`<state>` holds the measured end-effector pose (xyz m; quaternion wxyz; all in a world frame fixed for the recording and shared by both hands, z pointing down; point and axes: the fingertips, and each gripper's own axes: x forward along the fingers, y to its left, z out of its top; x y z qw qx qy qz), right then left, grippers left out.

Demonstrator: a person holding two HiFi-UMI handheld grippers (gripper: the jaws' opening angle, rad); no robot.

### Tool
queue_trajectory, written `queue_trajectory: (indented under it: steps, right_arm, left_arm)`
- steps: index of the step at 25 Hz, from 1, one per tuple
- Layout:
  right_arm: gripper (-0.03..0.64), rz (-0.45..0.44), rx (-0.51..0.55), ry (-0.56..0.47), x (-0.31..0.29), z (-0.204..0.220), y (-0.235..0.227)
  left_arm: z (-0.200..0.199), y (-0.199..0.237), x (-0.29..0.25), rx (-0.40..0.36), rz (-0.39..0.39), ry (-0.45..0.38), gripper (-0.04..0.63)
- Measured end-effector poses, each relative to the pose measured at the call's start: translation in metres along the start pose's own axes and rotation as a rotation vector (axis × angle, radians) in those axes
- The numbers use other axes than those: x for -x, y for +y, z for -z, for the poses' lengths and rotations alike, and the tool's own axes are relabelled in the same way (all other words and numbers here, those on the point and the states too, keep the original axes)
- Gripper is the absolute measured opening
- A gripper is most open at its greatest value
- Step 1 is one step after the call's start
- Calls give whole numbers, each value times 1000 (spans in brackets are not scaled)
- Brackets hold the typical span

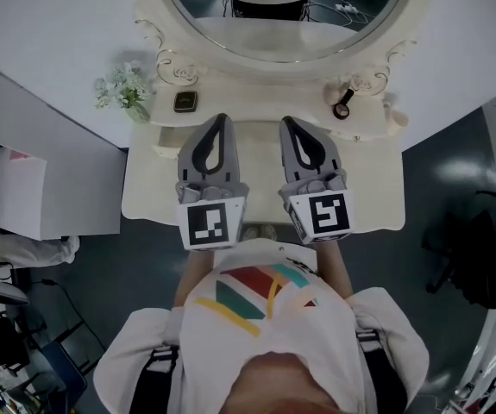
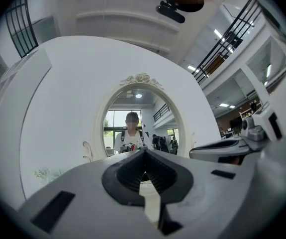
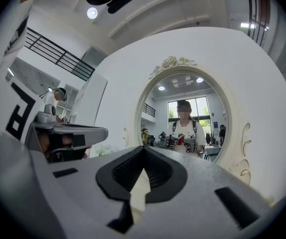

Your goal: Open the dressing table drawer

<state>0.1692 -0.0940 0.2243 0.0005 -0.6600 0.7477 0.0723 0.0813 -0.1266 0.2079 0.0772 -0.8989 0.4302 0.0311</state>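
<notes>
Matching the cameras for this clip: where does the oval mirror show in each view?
Head view: the oval mirror is at the top centre, cut off by the upper edge.
Left gripper view: the mirror stands upright at the centre.
Right gripper view: the mirror stands upright, right of centre.
Shared landmark: the curved white wall behind it, also seen in the left gripper view and the right gripper view.

Two tools point(image 1: 222, 119) point(image 1: 287, 121), one dressing table point(image 1: 148, 188), one oval mirror point(image 1: 273, 37), one flower bunch point(image 1: 124, 89), one person point(image 1: 256, 326)
</notes>
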Motion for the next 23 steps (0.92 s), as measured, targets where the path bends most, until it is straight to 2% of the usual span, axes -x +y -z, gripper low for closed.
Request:
queue_trajectory:
  steps: [7,23]
  right_arm:
    - [0,24,-6,45,3,8,-2]
    - [0,33,-11,46,9,11,-6]
  left_arm:
    - [5,-3,0,-13,3,12,6]
    - [2,-9,4,-10,3,10,6]
